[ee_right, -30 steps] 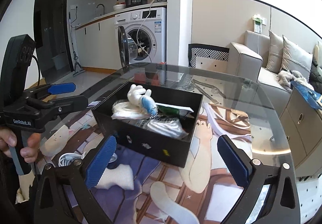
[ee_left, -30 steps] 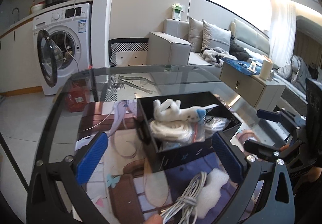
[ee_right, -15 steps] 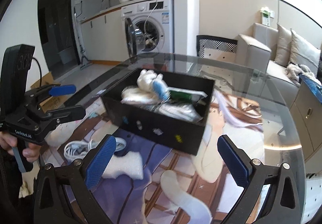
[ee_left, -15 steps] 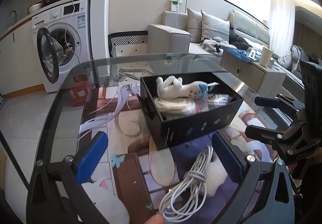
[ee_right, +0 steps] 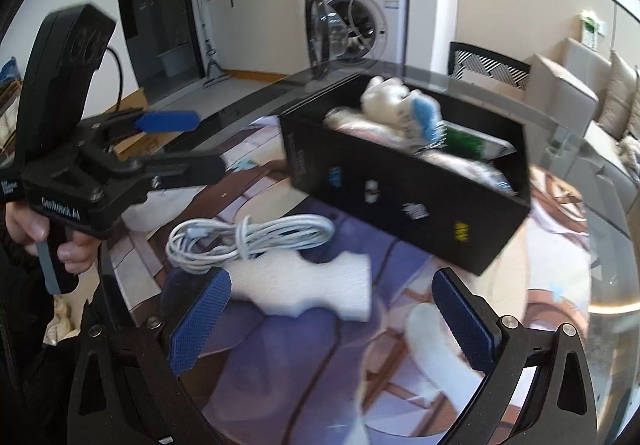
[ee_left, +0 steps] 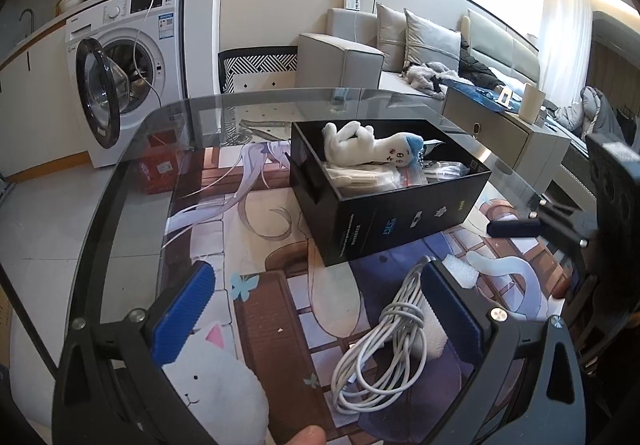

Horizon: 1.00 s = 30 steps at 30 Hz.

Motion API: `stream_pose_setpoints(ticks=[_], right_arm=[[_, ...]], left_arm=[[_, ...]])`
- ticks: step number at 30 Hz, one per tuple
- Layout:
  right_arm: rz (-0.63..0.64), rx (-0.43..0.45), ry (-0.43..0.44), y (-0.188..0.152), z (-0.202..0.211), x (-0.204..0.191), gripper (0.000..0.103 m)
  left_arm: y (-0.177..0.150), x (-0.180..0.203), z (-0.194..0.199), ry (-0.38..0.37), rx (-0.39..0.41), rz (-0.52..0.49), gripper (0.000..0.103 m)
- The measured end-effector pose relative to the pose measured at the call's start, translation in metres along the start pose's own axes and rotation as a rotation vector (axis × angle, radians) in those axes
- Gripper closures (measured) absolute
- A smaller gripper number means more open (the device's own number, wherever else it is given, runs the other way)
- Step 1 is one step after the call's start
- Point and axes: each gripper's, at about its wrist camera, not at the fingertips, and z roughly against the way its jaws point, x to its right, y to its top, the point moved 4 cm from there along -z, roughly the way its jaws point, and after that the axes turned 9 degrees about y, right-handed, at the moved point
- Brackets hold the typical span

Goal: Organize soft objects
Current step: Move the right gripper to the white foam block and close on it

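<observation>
A black box [ee_left: 400, 213] [ee_right: 404, 197] stands on the printed mat and holds a white plush with a blue end [ee_left: 372, 145] [ee_right: 400, 105] on top of bagged items. In front of it lie a coiled white cable [ee_left: 384, 341] [ee_right: 248, 237] and a white foam piece [ee_right: 304, 285] [ee_left: 430, 337]. A white cat-face plush [ee_left: 216, 393] lies at the near left. My left gripper [ee_left: 320, 309] is open, above the cable. My right gripper [ee_right: 332, 317] is open, just above the foam piece. In the right wrist view the left gripper [ee_right: 176, 141] appears at the left, held by a hand.
The round glass table [ee_left: 132, 173] has its dark rim curving along the left. Beyond it stand a washing machine [ee_left: 120, 65] with its door open, a patterned chair [ee_left: 256, 69], a sofa [ee_left: 400, 57] and a low cabinet [ee_left: 500, 125].
Both grippers have drawn back toward the near side of the table and dipped lower. The cable, foam piece and cat-face plush now sit larger in view; the box looks farther away.
</observation>
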Motion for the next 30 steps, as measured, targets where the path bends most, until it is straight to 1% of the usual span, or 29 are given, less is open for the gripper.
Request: stream_pose_setpoints(ticks=[6, 11, 16, 23, 24, 25, 30], right_arm=[[0.012, -0.035, 0.030, -0.004, -0.015, -0.014, 0.001], [0.012, -0.059, 0.031, -0.006, -0.027, -0.019, 0.001], [0.000, -0.080, 0.012, -0.007, -0.036, -0.020, 0.001], [-0.027, -0.085, -0.010, -0.007, -0.042, -0.014, 0.001], [-0.027, -0.084, -0.011, -0.007, -0.043, -0.013, 0.004], [-0.026, -0.080, -0.009, -0.006, -0.043, -0.013, 0.012], [0.011, -0.079, -0.015, -0.007, -0.035, -0.013, 0.012]], left_arm=[[0.000, -0.005, -0.002, -0.015, -0.010, 0.026, 0.000], [0.000, -0.007, -0.003, -0.015, -0.014, 0.033, 0.000], [-0.001, -0.007, -0.003, -0.015, -0.015, 0.026, 0.000], [-0.002, -0.007, -0.004, -0.012, -0.021, 0.027, 0.000], [-0.002, -0.007, -0.004, -0.013, -0.021, 0.027, 0.000], [-0.002, -0.007, -0.004, -0.015, -0.020, 0.027, 0.000], [-0.002, -0.006, -0.005, -0.018, -0.026, 0.022, 0.000]])
